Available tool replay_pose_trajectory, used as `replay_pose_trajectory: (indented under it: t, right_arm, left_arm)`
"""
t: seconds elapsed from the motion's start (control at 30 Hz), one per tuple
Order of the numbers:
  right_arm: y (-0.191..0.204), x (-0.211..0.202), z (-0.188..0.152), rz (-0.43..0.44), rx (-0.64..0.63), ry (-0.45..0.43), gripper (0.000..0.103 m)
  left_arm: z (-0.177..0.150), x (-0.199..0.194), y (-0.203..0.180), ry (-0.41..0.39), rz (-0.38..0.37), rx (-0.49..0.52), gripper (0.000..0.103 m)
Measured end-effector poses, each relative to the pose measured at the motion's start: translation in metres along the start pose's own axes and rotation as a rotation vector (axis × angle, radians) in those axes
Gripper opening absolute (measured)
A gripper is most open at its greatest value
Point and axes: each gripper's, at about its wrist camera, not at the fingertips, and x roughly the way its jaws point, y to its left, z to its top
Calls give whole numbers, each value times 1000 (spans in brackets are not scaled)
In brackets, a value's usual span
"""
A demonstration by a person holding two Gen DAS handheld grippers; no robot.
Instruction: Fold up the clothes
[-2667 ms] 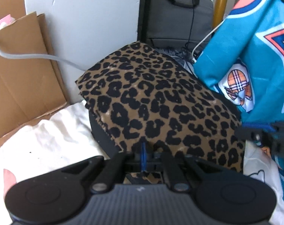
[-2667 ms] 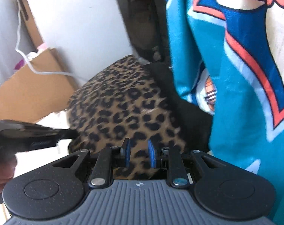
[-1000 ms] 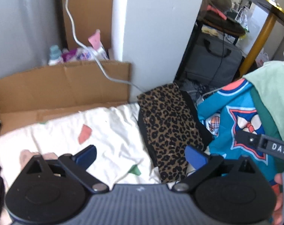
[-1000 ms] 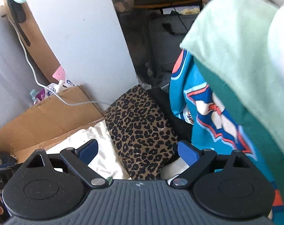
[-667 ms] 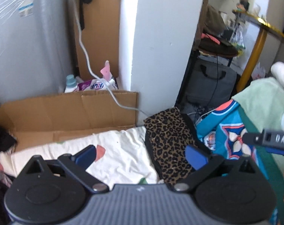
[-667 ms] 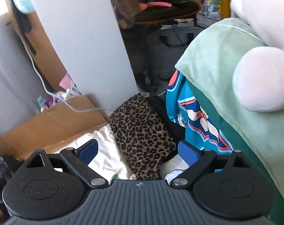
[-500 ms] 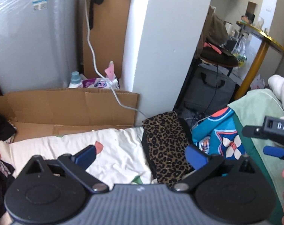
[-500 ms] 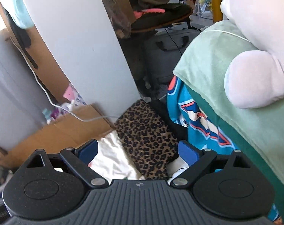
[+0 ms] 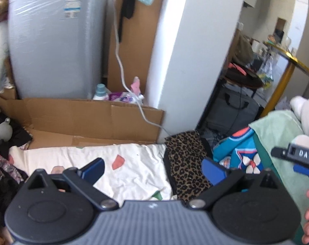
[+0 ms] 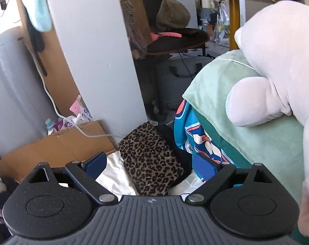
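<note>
A folded leopard-print garment [image 9: 187, 161] [image 10: 151, 161] lies flat at the right end of a white sheet [image 9: 121, 165] [image 10: 113, 180], below the white pillar. My left gripper [image 9: 152, 169] hangs open well above and short of it, nothing between its blue fingers [image 9: 93, 168]. My right gripper [image 10: 151, 167] is open too, raised above the same garment, holding nothing. In the left wrist view the right gripper's body [image 9: 297, 156] and the hand on it show at the right edge.
A teal printed cloth [image 9: 239, 153] [image 10: 197, 134] hangs right of the garment, under a mint blanket [image 10: 246, 106] and a white plush toy [image 10: 277, 61]. Cardboard [image 9: 89, 118] and a white cable [image 9: 134, 94] lie behind the sheet. Dark clothes [image 9: 3, 175] pile at the left.
Both grippers, earlier down at the leopard-print garment with the left shut, have opened and pulled up and back. The folded garment stays on the sheet.
</note>
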Motion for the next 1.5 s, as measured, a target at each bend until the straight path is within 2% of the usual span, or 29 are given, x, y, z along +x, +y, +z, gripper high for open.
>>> replay_pose_trajectory:
  t: [0.13,0.27,0.5,0.7,0.87,1.1,1.17,1.33,1.5]
  right_arm:
    - [12,-3,-9,29,-15,38,96]
    - [27,-5,-18,54,-40,74,96]
    - [55,-8,-26,78,-116,85,96]
    - [76,-4,-33,110,-174,119,96]
    - [91,-1,-38,137,-233,141,96]
    - [98,0,-43,160,-233,166,96]
    - [102,0,-47,167,-241,174,96]
    - [114,-2,-56,185,-273,190,96]
    - [132,-1,-66,222,-319,219,96]
  left_arm:
    - [-2,-5,12,14,81,-29,103]
    - [1,-2,10,22,143,9,103]
    - [5,-1,16,38,143,-20,103]
    - [8,6,25,55,206,-40,103]
    - [2,11,32,83,228,-16,103]
    - [-11,14,50,115,242,1,103]
    - [-16,15,58,126,256,-10,103]
    - [-22,15,83,179,290,-117,103]
    - [-23,5,97,195,329,-154,103]
